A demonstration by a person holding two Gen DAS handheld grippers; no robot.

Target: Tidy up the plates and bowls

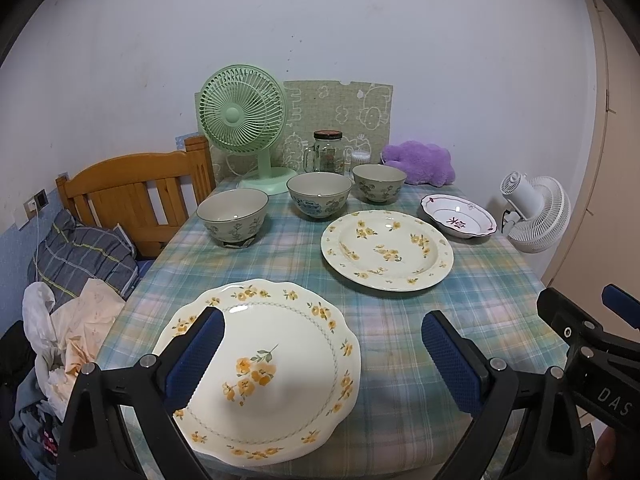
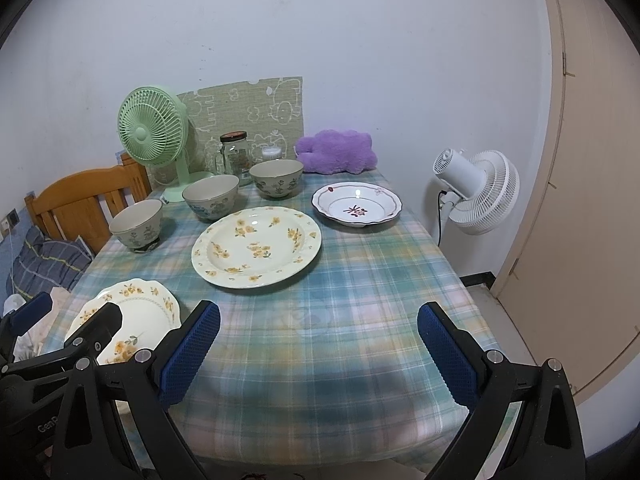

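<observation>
Here we hover both spread, empty grippers, left gripper (image 1: 320, 364) and right gripper (image 2: 319, 354); nothing gathered yet. Next, probably, we pinch the near scalloped plate (image 1: 276, 368) by its rim.

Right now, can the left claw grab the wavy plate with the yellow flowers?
Probably yes. The left claw is open and hangs right over the wavy plate at the table's near edge, with nothing between them.

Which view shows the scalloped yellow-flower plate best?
Left wrist: the scalloped plate fills the foreground between the open left gripper. In the right wrist view it sits at the left edge, partly hidden by the left gripper.
</observation>
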